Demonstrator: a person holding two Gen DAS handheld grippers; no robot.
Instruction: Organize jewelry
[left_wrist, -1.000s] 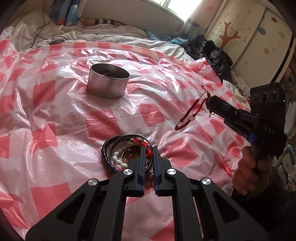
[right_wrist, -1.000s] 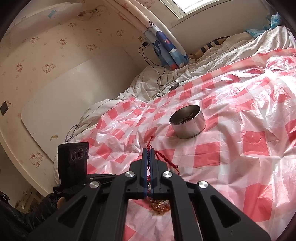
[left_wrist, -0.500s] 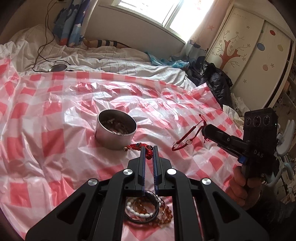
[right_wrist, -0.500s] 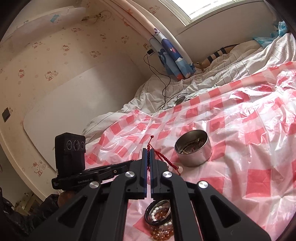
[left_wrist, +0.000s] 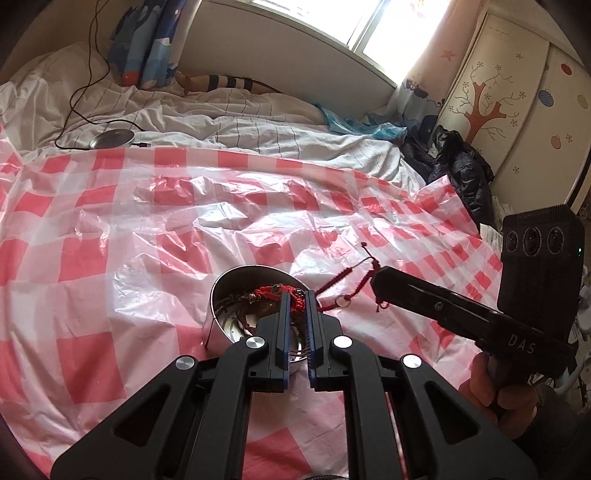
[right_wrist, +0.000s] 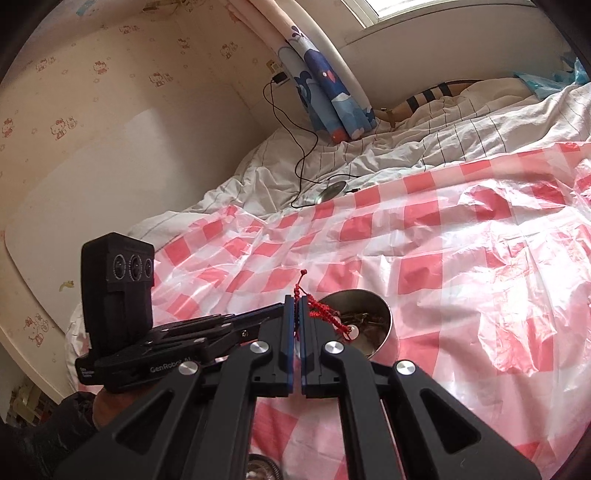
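**A:** How do the jaws stand?

**B:** The left gripper (left_wrist: 296, 295) is clenched on a red woven bracelet with small bells (left_wrist: 275, 291), its jaws only a little apart with the red cord caught between them. The right gripper (right_wrist: 297, 301) is pressed almost closed on a red knotted cord bracelet (right_wrist: 325, 314), which carries a small ring with a pale bead.

**A:** Where is each, taking the steel bowl (left_wrist: 221, 295) as the mark?

**B:** The left gripper's tips are right over the bowl's opening, and the bracelet with bells hangs at the rim, over the inside. The right gripper is just beside the bowl, on its right in the left wrist view; its cord bracelet trails from the tips toward the bowl's rim, clear of the cloth.

**A:** What is in the bowl?

**B:** Thin metal pieces lie in the bottom; I cannot tell which kind.

**A:** And beneath the bowl?

**B:** A pink-and-white checked plastic sheet (left_wrist: 110, 295), wrinkled, spread over a white duvet (left_wrist: 221, 129). Well beyond the bowl, a round silver disc with a black cable (left_wrist: 112, 139) lies on the duvet.
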